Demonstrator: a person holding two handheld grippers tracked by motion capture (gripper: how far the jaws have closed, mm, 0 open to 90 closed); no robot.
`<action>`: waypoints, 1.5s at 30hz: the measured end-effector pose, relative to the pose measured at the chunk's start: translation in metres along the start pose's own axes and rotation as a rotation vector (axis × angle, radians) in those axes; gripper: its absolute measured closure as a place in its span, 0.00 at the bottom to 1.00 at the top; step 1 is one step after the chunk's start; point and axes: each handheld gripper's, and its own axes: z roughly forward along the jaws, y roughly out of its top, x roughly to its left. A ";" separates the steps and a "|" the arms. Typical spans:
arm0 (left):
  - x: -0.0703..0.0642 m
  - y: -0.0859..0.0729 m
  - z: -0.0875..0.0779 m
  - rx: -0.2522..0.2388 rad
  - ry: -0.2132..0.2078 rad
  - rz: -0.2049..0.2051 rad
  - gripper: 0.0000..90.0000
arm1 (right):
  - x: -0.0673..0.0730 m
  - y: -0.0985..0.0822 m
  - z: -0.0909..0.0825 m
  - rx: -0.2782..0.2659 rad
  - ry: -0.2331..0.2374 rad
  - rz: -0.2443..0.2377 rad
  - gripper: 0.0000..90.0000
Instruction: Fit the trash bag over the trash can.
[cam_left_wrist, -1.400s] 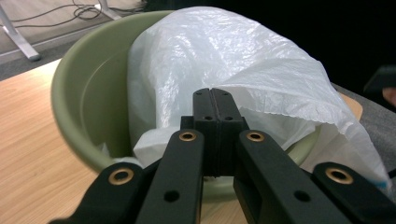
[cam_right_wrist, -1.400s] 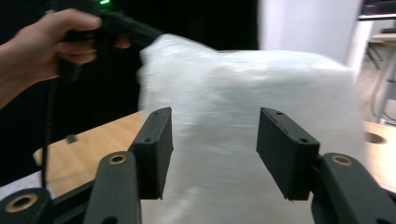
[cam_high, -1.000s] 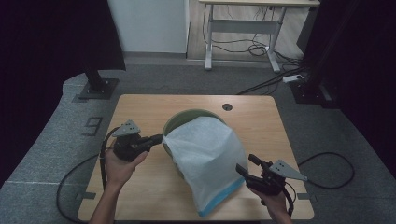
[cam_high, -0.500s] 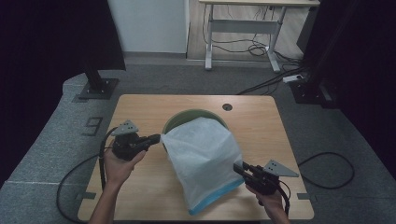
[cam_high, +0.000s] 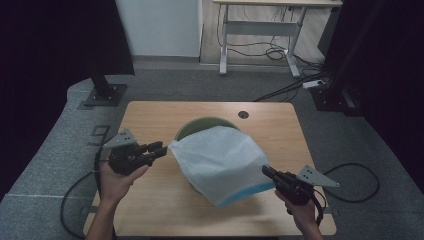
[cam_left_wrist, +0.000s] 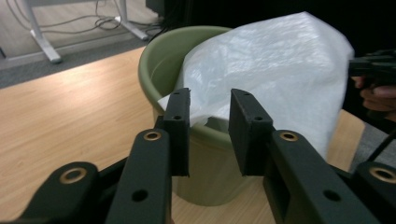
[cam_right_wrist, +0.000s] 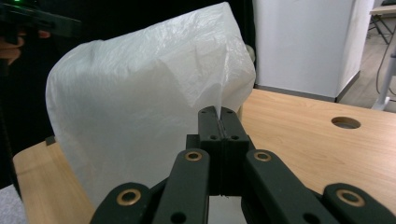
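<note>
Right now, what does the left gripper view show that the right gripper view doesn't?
Left gripper view: the green bin on the table, and the left gripper open, its jaws just opening beside the bag's corner. Right gripper view: the right gripper shut on the bag's edge, a round hole in the tabletop. Both: the white plastic bag and wooden table.
</note>
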 end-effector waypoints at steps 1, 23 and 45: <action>-0.003 0.001 -0.001 -0.002 -0.007 0.008 0.74 | 0.000 0.002 0.000 -0.002 0.000 -0.001 0.99; -0.055 0.015 0.061 0.075 -0.148 0.124 0.51 | 0.024 0.030 0.018 -0.021 0.021 0.020 0.99; -0.084 0.015 0.090 0.110 -0.146 0.215 0.60 | 0.043 0.042 0.033 -0.019 0.072 0.036 0.99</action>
